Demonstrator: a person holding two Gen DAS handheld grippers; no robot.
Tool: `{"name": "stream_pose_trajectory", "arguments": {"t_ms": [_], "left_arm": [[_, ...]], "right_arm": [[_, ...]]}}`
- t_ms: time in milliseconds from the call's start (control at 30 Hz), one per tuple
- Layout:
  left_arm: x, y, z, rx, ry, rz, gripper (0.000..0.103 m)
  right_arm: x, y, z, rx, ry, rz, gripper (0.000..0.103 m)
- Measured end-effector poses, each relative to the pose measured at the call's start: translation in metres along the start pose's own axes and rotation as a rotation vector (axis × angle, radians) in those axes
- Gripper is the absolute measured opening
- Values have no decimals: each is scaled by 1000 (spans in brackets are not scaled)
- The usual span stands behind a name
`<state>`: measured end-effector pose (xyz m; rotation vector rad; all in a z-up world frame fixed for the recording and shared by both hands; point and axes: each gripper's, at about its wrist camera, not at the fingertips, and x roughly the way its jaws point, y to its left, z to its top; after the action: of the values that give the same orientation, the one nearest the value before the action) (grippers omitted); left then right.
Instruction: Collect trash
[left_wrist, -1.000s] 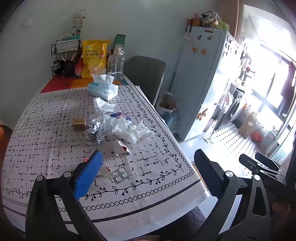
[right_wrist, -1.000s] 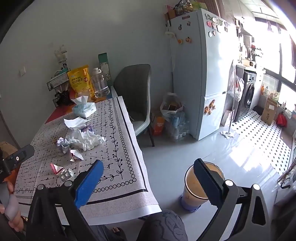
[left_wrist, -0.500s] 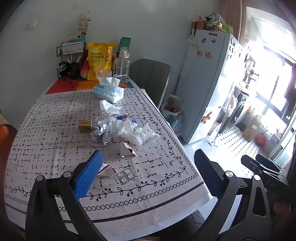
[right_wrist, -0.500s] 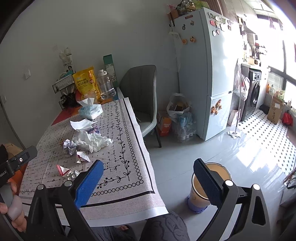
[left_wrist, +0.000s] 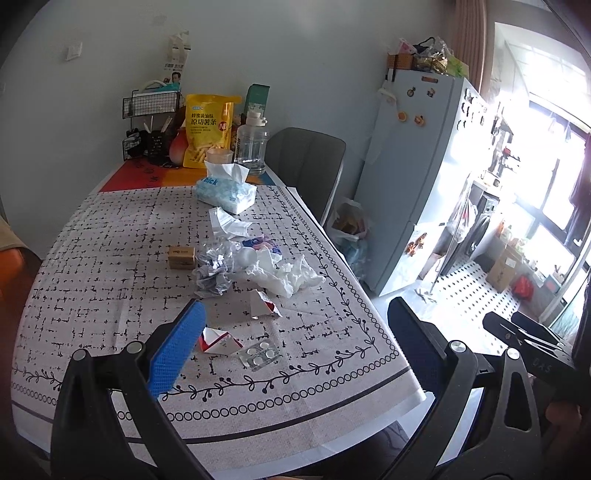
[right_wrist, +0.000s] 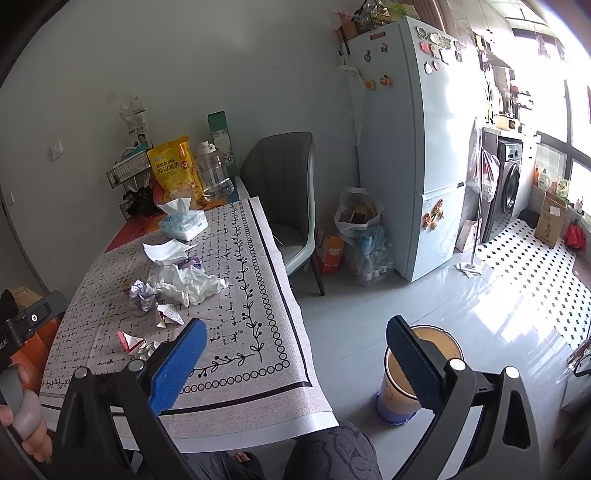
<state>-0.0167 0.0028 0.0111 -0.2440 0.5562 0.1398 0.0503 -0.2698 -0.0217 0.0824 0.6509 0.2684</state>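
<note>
Left gripper (left_wrist: 295, 350) is hanging wide open, gripping nothing, above the table's near edge. Right gripper (right_wrist: 295, 363) is gaping too, empty, beyond the tablecloth (right_wrist: 236, 266) corner. Trash is lying mid-table: crumpled tissue (left_wrist: 284, 273), blister pack (left_wrist: 258, 355). Bin (right_wrist: 413, 376) is standing on open floor.

Over the last second the left gripper (left_wrist: 295, 343) has moved upward and a little back from the table (left_wrist: 92, 266): in its view the blister pack (left_wrist: 258, 355) and the red and white wrapper (left_wrist: 218, 340) near the front edge now lie higher between the fingers, and more of the far edge with the yellow bag (left_wrist: 208, 129) is seen. The right gripper (right_wrist: 295, 358) has also risen and turned slightly; in its view the bin (right_wrist: 417, 373) on the floor now sits behind the right finger (right_wrist: 413, 365), and the table looks closer. Both grippers remain wide open. The trash on the table has not moved.
</note>
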Motion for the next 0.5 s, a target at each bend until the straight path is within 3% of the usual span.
{"name": "stream_pose_trajectory", "arguments": {"t_ms": [500], "left_arm": [[0,-1,-2,5,10,-11,98]], "right_arm": [[0,-3,1,21,5,4,96]]}}
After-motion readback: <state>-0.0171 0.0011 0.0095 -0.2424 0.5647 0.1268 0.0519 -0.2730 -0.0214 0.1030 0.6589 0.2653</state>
